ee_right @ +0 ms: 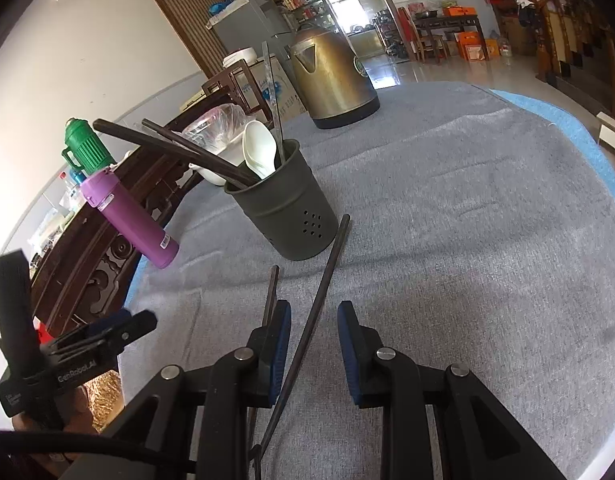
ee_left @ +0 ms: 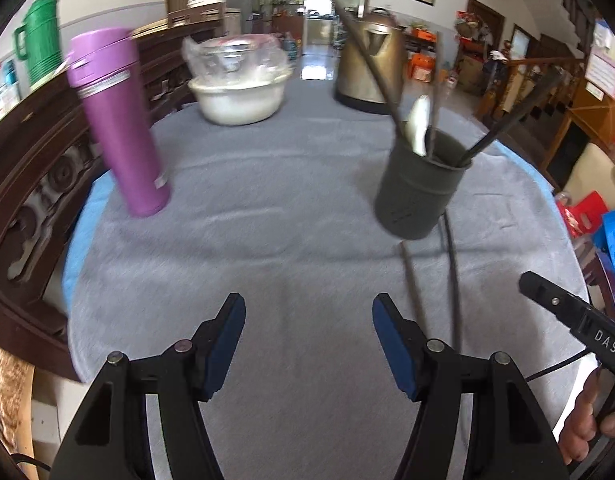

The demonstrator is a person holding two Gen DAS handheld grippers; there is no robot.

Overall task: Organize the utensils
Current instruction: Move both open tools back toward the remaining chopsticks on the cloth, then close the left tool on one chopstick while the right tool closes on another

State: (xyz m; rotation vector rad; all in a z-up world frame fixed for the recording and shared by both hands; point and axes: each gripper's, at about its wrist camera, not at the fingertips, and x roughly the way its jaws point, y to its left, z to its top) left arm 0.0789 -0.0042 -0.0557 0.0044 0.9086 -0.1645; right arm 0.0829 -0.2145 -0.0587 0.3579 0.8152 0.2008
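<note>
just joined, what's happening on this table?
A person with a gripper in each hand is sorting utensils into the dark holder, which already has chopsticks, a white spoon and a few more in it. Two chopsticks still lie on the grey cloth in front of it. The right gripper is open and straddling one of them, not gripping yet. The left gripper is open and empty.

Ahead of the tool: one utensil holder (ee_right: 281, 204) holding two dark chopsticks (ee_right: 179, 146), one white spoon (ee_right: 259, 152) and one thin metal utensil (ee_right: 274, 108). Two loose chopsticks (ee_right: 323, 280) just ahead of the tool. Further out: one kettle (ee_right: 331, 80), one purple flask (ee_right: 127, 216), one green jug (ee_right: 85, 148), one white bowl (ee_left: 239, 98).
</note>
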